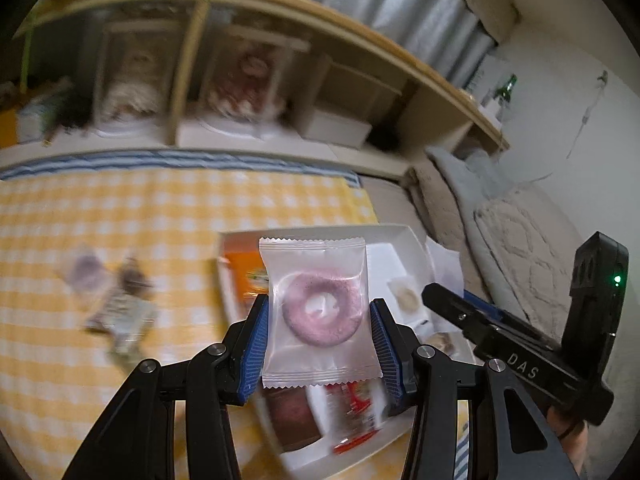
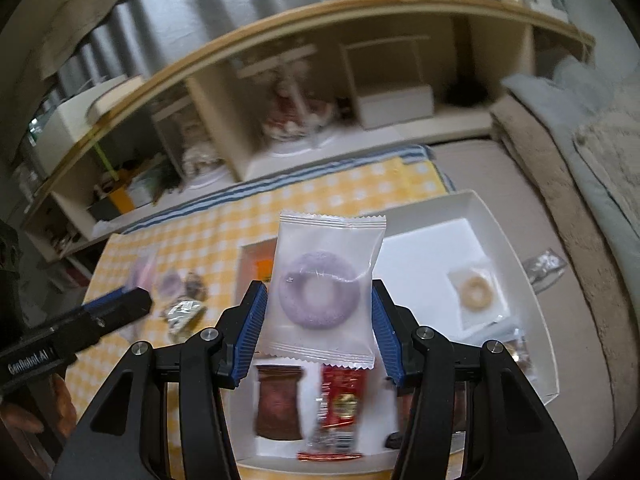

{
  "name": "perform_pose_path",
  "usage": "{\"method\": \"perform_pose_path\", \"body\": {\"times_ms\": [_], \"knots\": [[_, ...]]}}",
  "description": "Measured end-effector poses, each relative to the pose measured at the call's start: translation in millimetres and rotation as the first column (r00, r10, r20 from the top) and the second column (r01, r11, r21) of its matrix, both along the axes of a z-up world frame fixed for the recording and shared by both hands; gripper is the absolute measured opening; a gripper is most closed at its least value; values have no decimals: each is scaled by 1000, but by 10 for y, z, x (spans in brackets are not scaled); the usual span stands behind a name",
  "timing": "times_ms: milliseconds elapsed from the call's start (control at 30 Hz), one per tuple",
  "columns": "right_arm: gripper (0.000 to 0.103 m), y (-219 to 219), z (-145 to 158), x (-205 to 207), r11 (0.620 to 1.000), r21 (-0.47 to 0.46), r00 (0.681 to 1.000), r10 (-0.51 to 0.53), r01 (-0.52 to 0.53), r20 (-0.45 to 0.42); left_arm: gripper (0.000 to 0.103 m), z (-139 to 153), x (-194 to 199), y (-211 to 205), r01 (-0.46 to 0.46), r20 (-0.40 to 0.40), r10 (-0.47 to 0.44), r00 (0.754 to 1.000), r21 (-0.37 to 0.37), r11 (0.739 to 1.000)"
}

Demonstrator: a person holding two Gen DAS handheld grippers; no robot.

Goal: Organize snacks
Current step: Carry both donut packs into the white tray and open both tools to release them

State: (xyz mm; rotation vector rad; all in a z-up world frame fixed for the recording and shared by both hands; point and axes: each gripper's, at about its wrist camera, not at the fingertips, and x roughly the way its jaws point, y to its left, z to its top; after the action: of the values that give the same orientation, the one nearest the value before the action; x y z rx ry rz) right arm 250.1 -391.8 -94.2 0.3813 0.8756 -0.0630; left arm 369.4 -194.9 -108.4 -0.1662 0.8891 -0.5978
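Observation:
My left gripper is shut on a clear packet with a pink ring biscuit, held above the white divided tray. My right gripper is shut on a similar packet with a purple ring biscuit, also over the tray. Inside the tray lie a brown packet, a red packet, an orange packet and a beige ring biscuit packet. Each gripper shows in the other's view: the right one to the right, the left one to the left.
Several loose snacks lie on the yellow checked cloth left of the tray. A silver wrapper sits right of the tray on beige bedding. A low wooden shelf with boxes runs along the back. Folded blankets lie at the right.

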Motion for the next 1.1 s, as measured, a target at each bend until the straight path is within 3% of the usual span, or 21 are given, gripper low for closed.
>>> {"method": "perform_pose_path", "body": {"times_ms": [333, 600, 733, 800, 1100], "knots": [[53, -617, -521, 45, 987, 91, 987, -121, 131, -105, 48, -660, 688, -704, 5, -130, -4, 991, 2, 1000], [53, -674, -843, 135, 982, 133, 977, -108, 133, -183, 50, -1029, 1024, -925, -26, -136, 31, 990, 45, 999], [58, -715, -901, 178, 977, 146, 974, -129, 157, -186, 59, -1074, 1054, -976, -14, -115, 24, 993, 83, 996], [64, -755, -931, 172, 974, 140, 968, -148, 179, -202, 74, -1066, 1019, -962, -8, -122, 20, 992, 96, 995], [73, -787, -835, 48, 974, 112, 961, -168, 196, -220, 83, -933, 880, -894, -2, -94, 14, 995, 125, 992]]}}
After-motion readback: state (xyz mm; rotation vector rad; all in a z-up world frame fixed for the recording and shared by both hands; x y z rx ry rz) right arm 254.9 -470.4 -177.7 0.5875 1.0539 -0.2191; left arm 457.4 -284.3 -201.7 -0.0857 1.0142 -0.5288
